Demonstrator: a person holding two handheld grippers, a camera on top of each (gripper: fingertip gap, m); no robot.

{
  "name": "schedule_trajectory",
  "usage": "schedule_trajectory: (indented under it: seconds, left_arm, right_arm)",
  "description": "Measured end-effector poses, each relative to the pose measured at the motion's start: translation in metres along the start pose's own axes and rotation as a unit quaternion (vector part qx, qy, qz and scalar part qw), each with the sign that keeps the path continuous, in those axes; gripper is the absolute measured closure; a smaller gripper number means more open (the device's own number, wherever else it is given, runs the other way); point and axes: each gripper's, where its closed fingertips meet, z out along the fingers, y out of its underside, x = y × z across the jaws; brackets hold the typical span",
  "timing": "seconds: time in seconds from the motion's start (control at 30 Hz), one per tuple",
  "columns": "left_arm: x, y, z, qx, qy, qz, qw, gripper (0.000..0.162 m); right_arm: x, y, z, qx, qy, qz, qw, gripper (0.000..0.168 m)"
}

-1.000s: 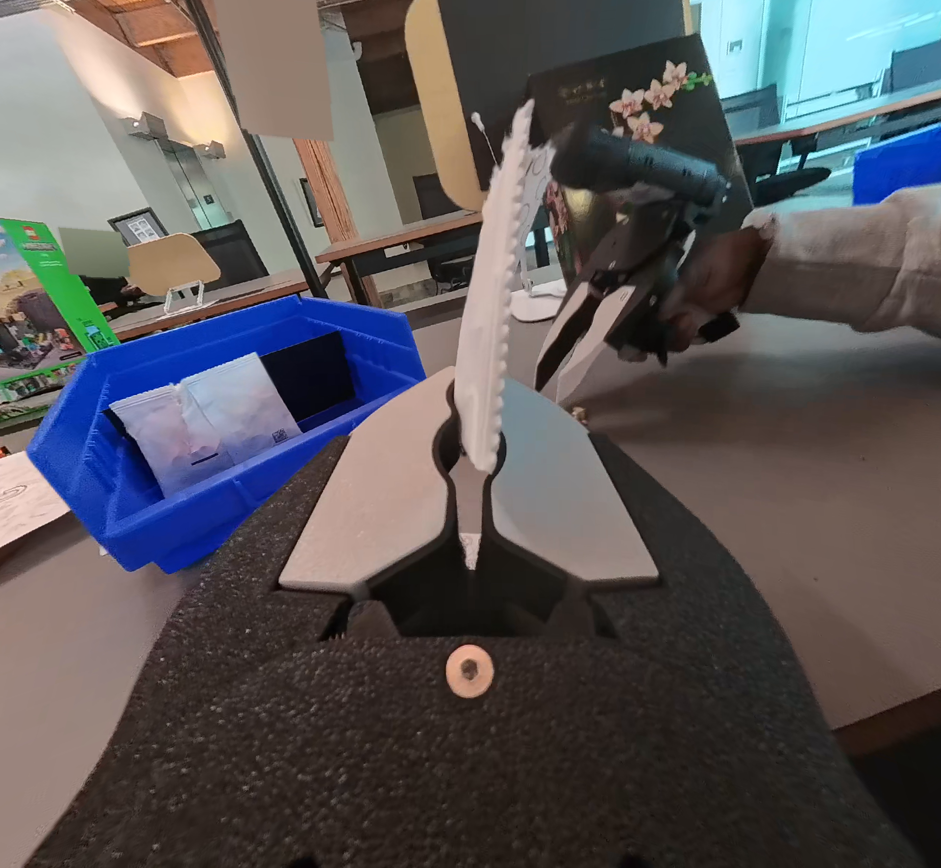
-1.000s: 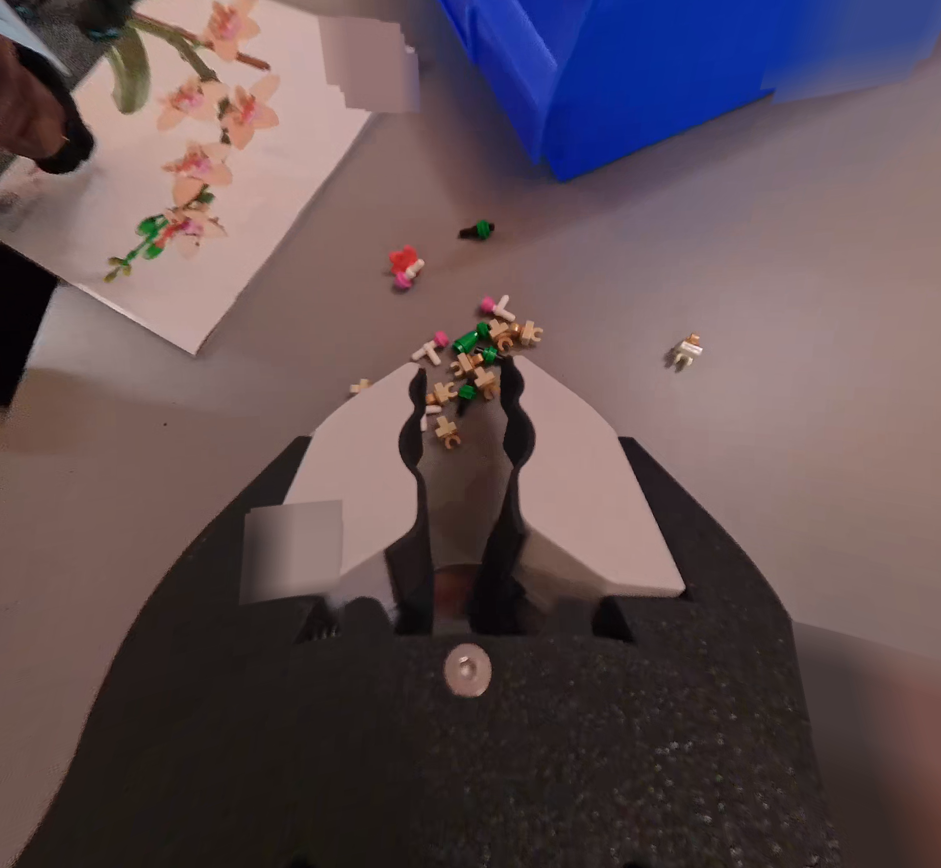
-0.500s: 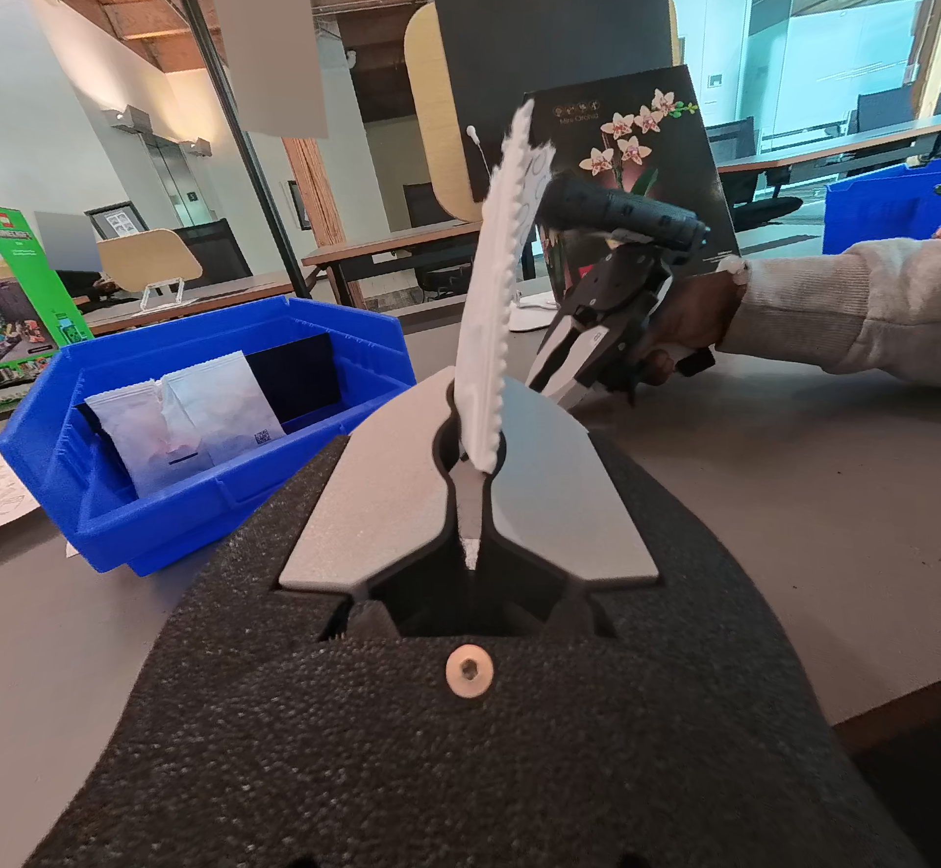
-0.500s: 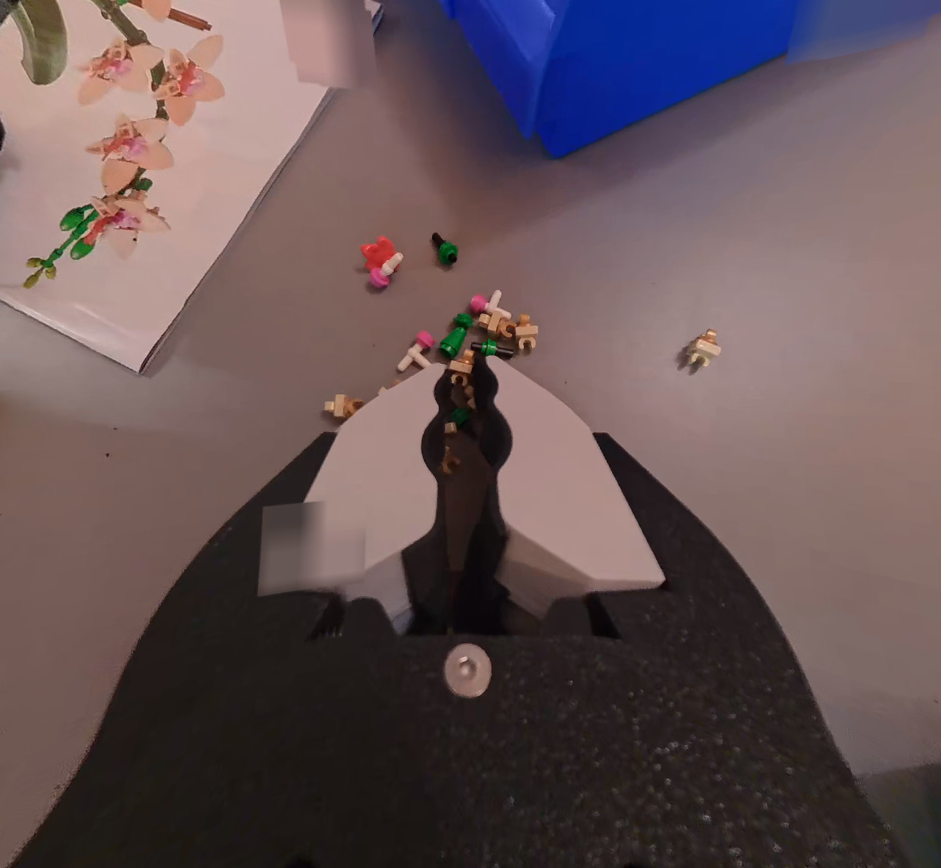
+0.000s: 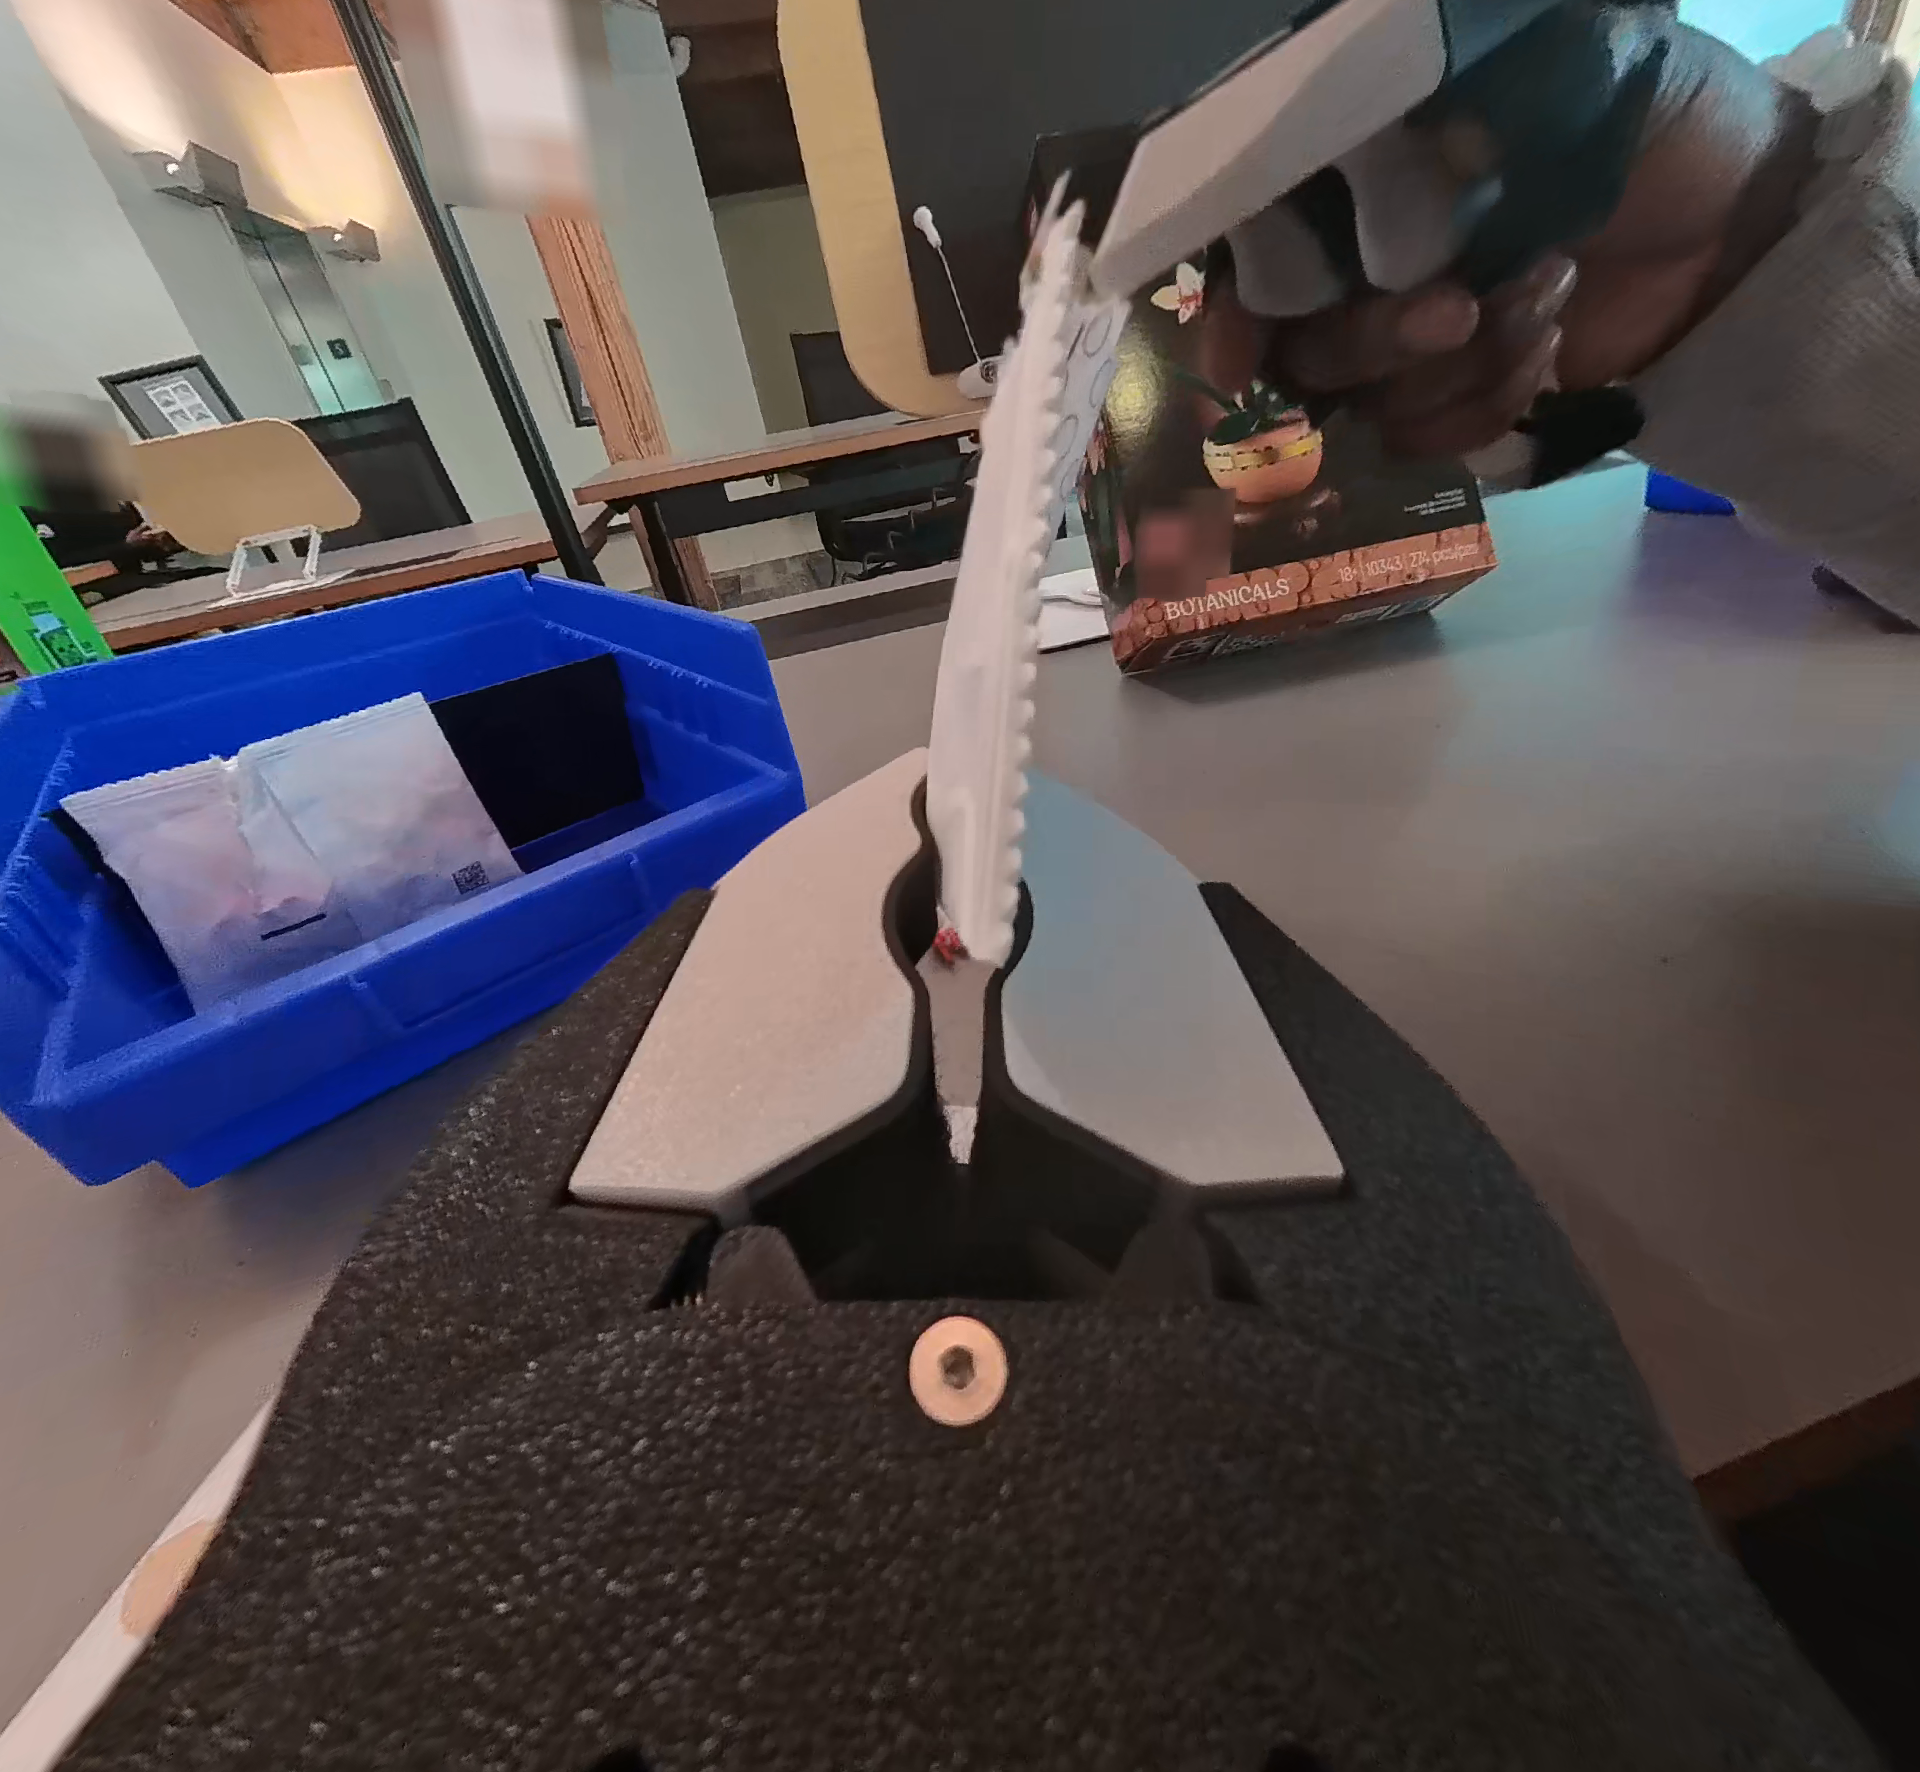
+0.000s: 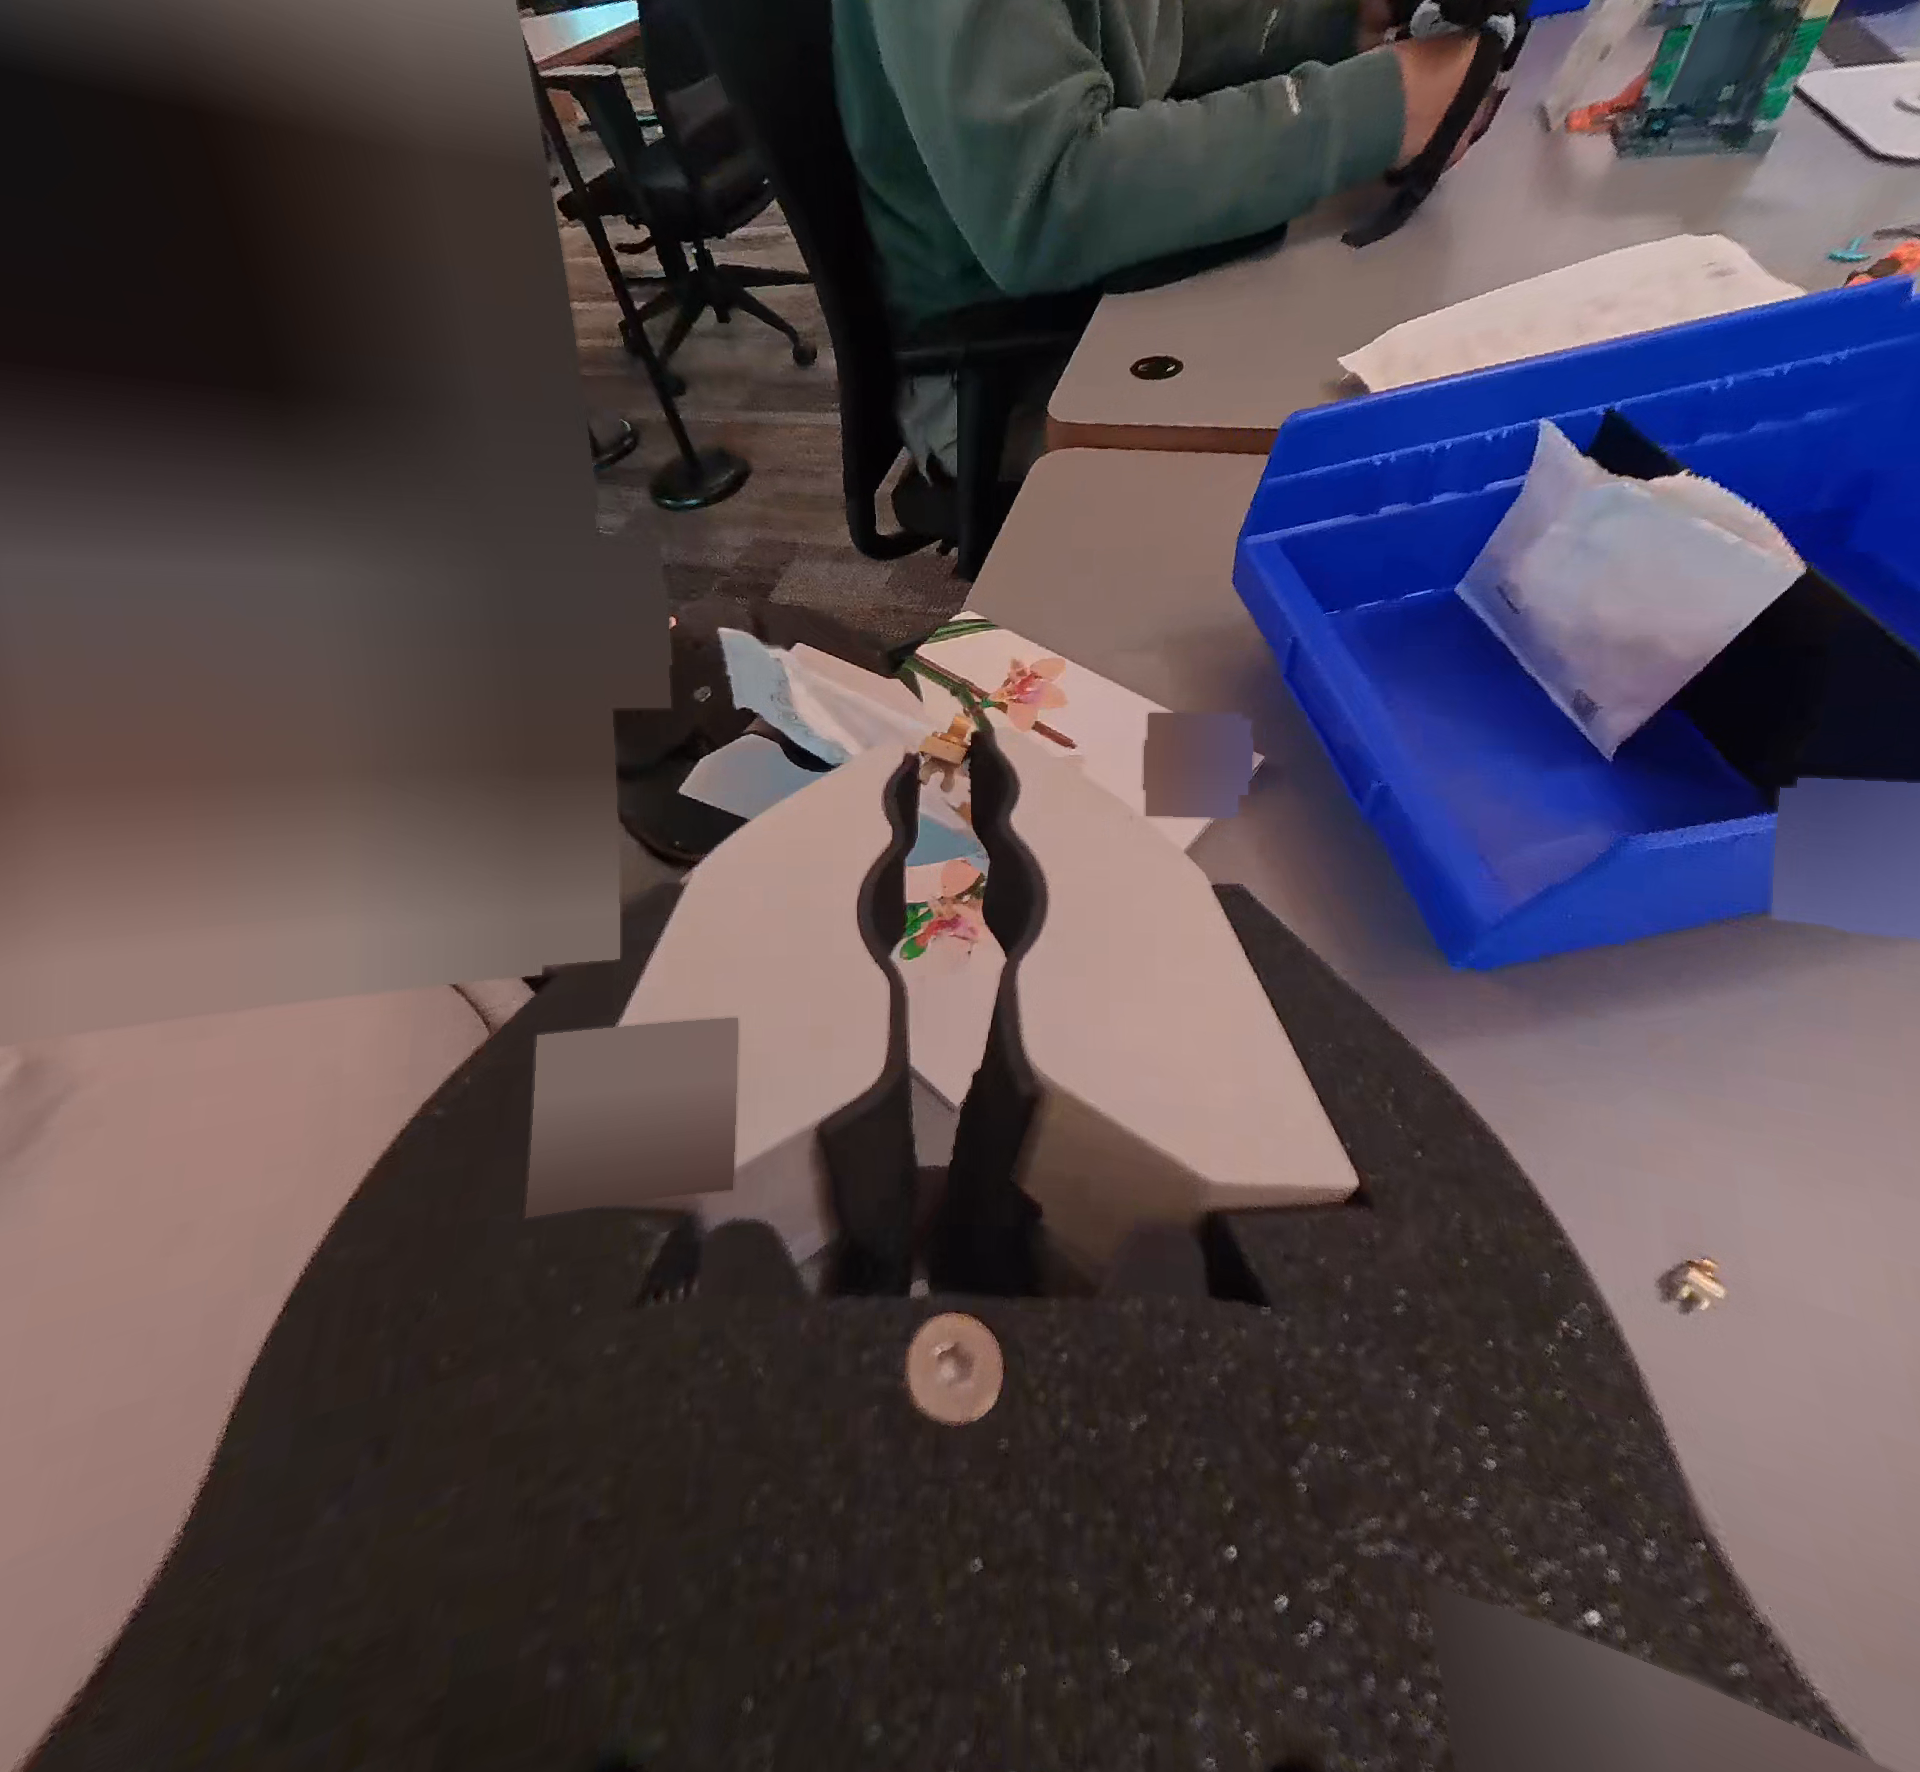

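Left wrist view, largest first: grey tabletop (image 5: 1455, 943) fills the lower field. At ten o'clock, a blue plastic storage bin (image 5: 665, 839) sits on it, holding two white sealed pouches (image 5: 291, 849) propped against a dark divider; the lean keeps them upright and reachable from the front. At one o'clock stands a dark printed cardboard box with orchid artwork (image 5: 1299, 517), face toward the camera. Centre frame, the left gripper (image 5: 961, 901) is clenched on the lower end of a white serrated-edge paper pouch (image 5: 997, 631), held upright, edge-on to the lens; gripping the bottom leaves the top free. The right gripper (image 5: 1101, 273), held in a sleeved hand (image 5: 1455, 340), comes in from one o'clock with its tip touching or just beside the pouch's top edge. Right wrist view: the same bin (image 6: 1507, 787) lies at two o'clock with one pouch visible; a white instruction booklet with flower pictures (image 6: 1091, 714) lies at twelve o'clock. The right tool's jaws stand narrowly parted, pinching a small tan and white brick piece (image 6: 948, 746) at their tips; grasp looks light. A stray tan brick piece (image 6: 1691, 1286) rests on the table at four o'clock. Beyond, a seated person in a green top (image 6: 1039, 91) works at another desk.
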Motion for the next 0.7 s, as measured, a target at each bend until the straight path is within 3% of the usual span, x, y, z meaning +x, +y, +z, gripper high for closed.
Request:
schedule_trajectory:
  seconds: [0.03, 0.37, 0.43, 0.5, 0.6, 0.7]
  left_arm:
    - [0.001, -0.001, 0.000, 0.003, 0.001, -0.004, 1.000, 0.160]
    - [0.000, -0.003, 0.001, 0.013, 0.003, -0.029, 1.000, 0.160]
    - [-0.008, -0.002, -0.002, 0.009, -0.013, -0.029, 0.999, 0.160]
    - [-0.014, -0.003, -0.005, 0.015, -0.024, -0.036, 0.999, 0.160]
    - [-0.018, -0.006, -0.007, 0.025, -0.026, -0.048, 0.998, 0.160]
    - [-0.018, -0.003, -0.006, 0.020, -0.027, -0.047, 0.998, 0.160]
  right_arm:
    - [0.001, 0.002, 0.001, -0.005, 0.003, 0.002, 1.000, 0.159]
    - [0.000, 0.004, -0.002, -0.020, 0.032, -0.036, 0.999, 0.131]
    - [0.016, 0.007, -0.014, -0.018, 0.061, -0.055, 0.996, 0.136]
    - [0.050, 0.043, -0.023, -0.078, 0.113, -0.041, 0.990, 0.138]
    - [0.074, 0.122, -0.018, -0.181, 0.116, 0.023, 0.976, 0.134]
    - [0.088, 0.162, -0.012, -0.221, 0.147, -0.003, 0.964, 0.139]
